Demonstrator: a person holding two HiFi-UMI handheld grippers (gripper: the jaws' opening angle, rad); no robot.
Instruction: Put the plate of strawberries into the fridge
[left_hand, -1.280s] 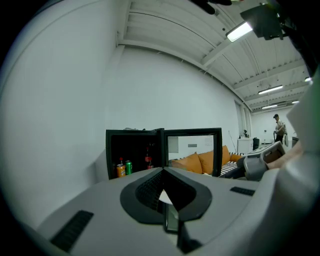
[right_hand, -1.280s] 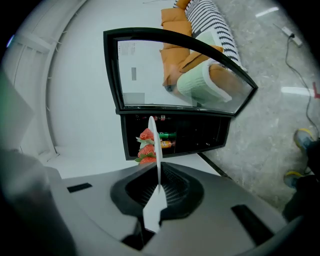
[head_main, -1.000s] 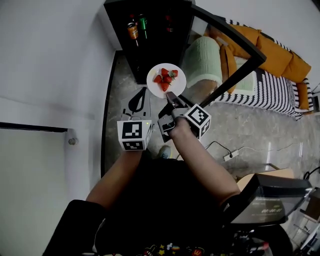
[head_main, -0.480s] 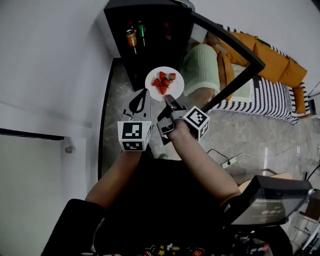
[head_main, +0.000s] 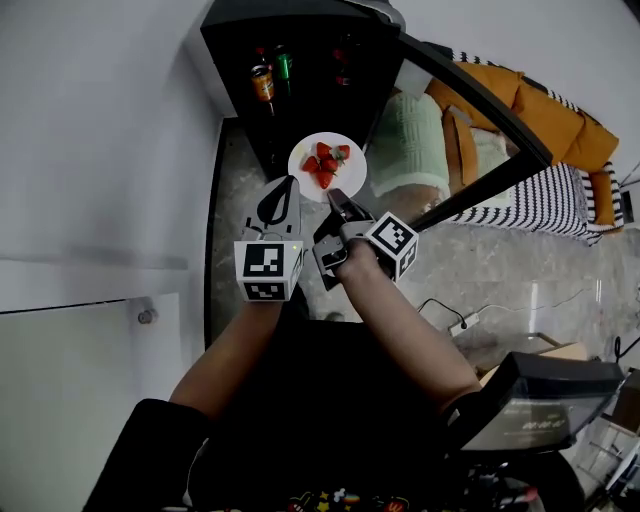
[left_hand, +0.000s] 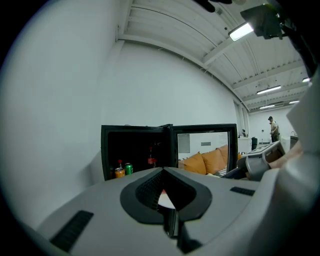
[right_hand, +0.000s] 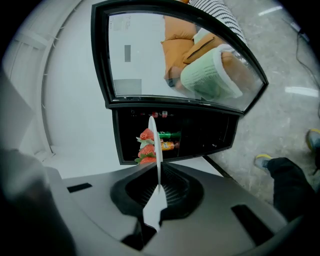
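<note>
In front of the open black fridge (head_main: 300, 60) on the grey floor (head_main: 235, 170), an orange sofa (head_main: 540, 110) beside it, the right gripper (head_main: 335, 193) pinches the rim of the plate (head_main: 348, 172) of strawberries (head_main: 325, 165), while the left gripper (head_main: 288, 186) is pressed together, empty.

The plate (head_main: 349, 177) is white, round and shallow. Several red strawberries (head_main: 325, 165) with green leaves lie on it in a loose group near the middle. It is in the air, just in front of the fridge (head_main: 300, 95), and the right gripper (head_main: 339, 203) grips its near rim with its jaws closed on it. In the right gripper view the plate (right_hand: 158, 150) shows edge-on as a thin white line, with the strawberries (right_hand: 146, 147) on one side of it. The fridge is small and black and it stands by the white wall. Its door (head_main: 480, 95), a glass pane in a black frame, is wide open, and the inside is dark.
</note>
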